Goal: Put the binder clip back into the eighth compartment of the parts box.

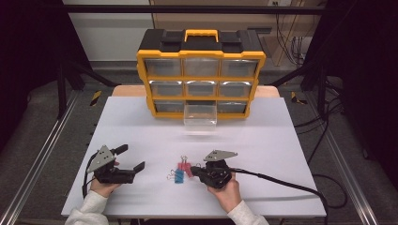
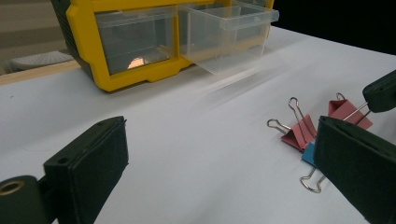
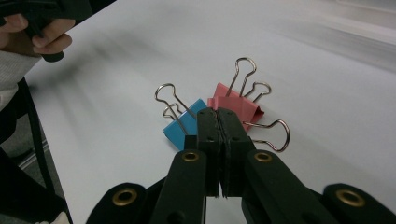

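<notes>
Right gripper (image 1: 195, 171) low over the table (image 1: 281, 145), jaws pressed together at the clips; in the right gripper view (image 3: 218, 122) the pads meet with no gap, and a wire handle of a pink clip (image 3: 268, 133) comes out from the right pad's side. Whether that handle is pinched between the pads cannot be told. In the left gripper view the tip of this gripper (image 2: 380, 92) sits on the wire of the far pink clip (image 2: 348, 112). Clips lie in a tight cluster on the table: blue clip (image 1: 179, 176) nearest the person, two pink clips (image 1: 186, 168) just behind and touching it. In the right gripper view the blue clip (image 3: 184, 123) lies just left of the closed jaws, pink body (image 3: 236, 105) just beyond them. Left gripper (image 1: 132, 161) held off to the left, well apart from the clips, jaws wide open with nothing between them; its own view (image 2: 219, 154) shows bare table between the pads. Left hand (image 1: 104, 183) grips its body. Farther back, a yellow organizer (image 1: 201, 55) stands at the table's far edge, its lower middle drawer (image 1: 200, 117) pulled out, clear.
</notes>
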`<control>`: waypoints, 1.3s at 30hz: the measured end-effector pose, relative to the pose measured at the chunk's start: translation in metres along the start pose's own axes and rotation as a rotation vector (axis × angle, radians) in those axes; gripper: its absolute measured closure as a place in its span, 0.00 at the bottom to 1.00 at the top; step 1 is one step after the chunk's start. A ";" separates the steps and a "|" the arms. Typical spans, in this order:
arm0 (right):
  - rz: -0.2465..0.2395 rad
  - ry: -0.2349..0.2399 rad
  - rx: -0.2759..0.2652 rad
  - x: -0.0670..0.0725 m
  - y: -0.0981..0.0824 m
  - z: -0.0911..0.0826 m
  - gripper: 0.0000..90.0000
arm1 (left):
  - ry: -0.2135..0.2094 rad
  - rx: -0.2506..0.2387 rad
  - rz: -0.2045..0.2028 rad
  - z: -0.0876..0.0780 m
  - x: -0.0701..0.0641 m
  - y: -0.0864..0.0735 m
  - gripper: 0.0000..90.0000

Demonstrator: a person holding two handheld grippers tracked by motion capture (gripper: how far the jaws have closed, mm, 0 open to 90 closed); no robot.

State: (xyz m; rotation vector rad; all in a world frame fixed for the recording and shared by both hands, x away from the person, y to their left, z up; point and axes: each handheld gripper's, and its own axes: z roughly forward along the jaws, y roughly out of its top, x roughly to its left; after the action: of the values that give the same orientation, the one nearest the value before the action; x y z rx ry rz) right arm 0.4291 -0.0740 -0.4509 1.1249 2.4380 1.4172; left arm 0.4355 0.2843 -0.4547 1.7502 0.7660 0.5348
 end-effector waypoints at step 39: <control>-0.038 -0.150 -0.219 -0.026 0.061 -0.056 0.99 | 0.002 0.000 0.001 0.000 0.001 0.000 0.03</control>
State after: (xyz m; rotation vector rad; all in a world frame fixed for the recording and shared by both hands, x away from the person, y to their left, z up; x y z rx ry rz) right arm 0.4576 -0.1125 -0.3783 1.0866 2.1324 1.4868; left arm 0.4359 0.2852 -0.4546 1.7503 0.7664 0.5379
